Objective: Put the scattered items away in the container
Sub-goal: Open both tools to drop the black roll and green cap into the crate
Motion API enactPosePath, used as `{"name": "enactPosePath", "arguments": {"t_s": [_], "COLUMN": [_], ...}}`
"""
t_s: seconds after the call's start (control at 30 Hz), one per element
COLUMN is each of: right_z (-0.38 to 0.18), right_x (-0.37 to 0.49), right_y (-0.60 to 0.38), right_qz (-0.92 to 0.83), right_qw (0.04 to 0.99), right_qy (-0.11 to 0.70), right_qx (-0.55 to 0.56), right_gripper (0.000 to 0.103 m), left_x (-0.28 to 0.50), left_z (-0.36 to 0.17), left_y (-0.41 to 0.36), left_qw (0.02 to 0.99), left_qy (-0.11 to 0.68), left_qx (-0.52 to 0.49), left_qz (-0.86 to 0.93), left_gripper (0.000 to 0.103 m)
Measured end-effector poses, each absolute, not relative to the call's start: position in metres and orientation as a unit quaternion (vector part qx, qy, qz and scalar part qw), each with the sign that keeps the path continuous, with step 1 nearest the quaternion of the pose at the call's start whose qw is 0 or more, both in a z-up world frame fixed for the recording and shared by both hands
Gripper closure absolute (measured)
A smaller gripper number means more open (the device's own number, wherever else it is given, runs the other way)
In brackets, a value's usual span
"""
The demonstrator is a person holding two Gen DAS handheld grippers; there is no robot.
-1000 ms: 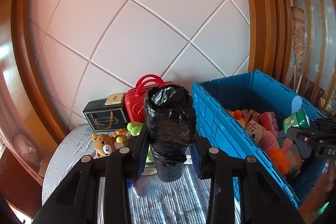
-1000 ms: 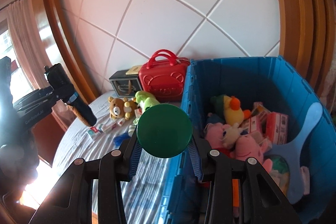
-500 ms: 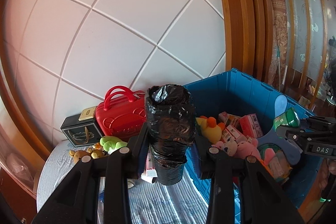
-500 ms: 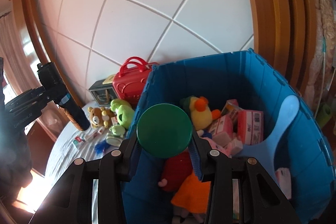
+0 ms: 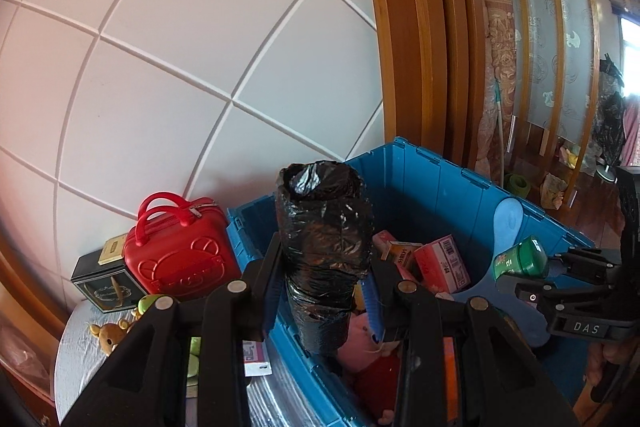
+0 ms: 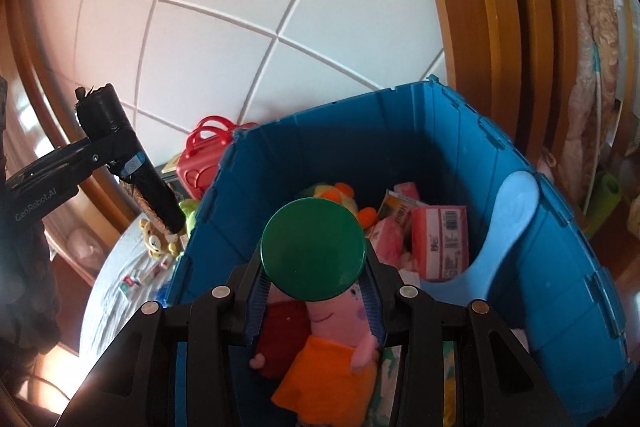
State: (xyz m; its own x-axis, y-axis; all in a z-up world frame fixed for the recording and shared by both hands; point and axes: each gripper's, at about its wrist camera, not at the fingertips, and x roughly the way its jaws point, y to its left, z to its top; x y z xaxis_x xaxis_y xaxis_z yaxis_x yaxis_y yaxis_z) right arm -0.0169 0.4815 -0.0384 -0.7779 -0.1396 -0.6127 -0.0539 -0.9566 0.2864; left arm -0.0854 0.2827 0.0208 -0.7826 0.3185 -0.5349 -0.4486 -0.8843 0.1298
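Two things are up in the air: the black wrapped roll [image 5: 324,251], clamped upright in the left gripper [image 5: 324,291], sits right over the blue bin's [image 5: 440,183] near-left wall, barely inside. The green can [image 6: 313,247], pinched in the right gripper [image 6: 314,291], hangs well over the toys inside, so I'd say right's better placed to drop.

Both wrist cameras are looking forward and downward along their fingers, close above the blue bin [image 5: 440,187] [image 6: 400,131]; the left one is seemingly sitting nearer the red case [image 5: 180,255], and both are sharing the bin's interior
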Motion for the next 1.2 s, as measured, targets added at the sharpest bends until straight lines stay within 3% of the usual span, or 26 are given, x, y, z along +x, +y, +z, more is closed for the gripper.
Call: {"name": "enactPosePath", "arguments": {"t_s": [0.53,0.57,0.6,0.63,0.67,0.73,1.2], "right_z": [-0.068,-0.069,-0.069,-0.069,-0.068,-0.067,-0.059], "right_x": [-0.047,-0.047,-0.048,-0.048,-0.048,-0.048,-0.050], "right_y": [0.515,0.516,0.516,0.517,0.518,0.518,0.502], "right_qz": [-0.921,-0.922,-0.923,-0.924,-0.925,-0.927,-0.928], "right_qw": [-0.001,-0.004,-0.010,-0.015,-0.016,-0.016,-0.002], "right_qy": [-0.158,-0.157,-0.156,-0.156,-0.160,-0.162,-0.148], "right_qx": [0.357,0.355,0.352,0.349,0.344,0.338,0.343], "right_gripper": [0.062,0.060,0.042,0.028,0.009,0.007,0.006], "left_x": [-0.140,-0.144,-0.146,-0.147,-0.147,-0.146,-0.134], "left_z": [0.011,0.012,0.014,0.016,0.019,0.023,0.011], "left_y": [0.322,0.321,0.319,0.317,0.314,0.307,0.263], "left_qw": [0.228,0.230,0.229,0.228,0.226,0.219,0.181], "left_qy": [0.128,0.121,0.115,0.110,0.106,0.098,0.085], "left_qx": [-0.281,-0.285,-0.283,-0.277,-0.269,-0.253,-0.274], "left_qz": [0.923,0.923,0.924,0.927,0.930,0.937,0.941], "left_gripper": [0.069,0.069,0.067,0.055,0.036,0.019,0.019]}}
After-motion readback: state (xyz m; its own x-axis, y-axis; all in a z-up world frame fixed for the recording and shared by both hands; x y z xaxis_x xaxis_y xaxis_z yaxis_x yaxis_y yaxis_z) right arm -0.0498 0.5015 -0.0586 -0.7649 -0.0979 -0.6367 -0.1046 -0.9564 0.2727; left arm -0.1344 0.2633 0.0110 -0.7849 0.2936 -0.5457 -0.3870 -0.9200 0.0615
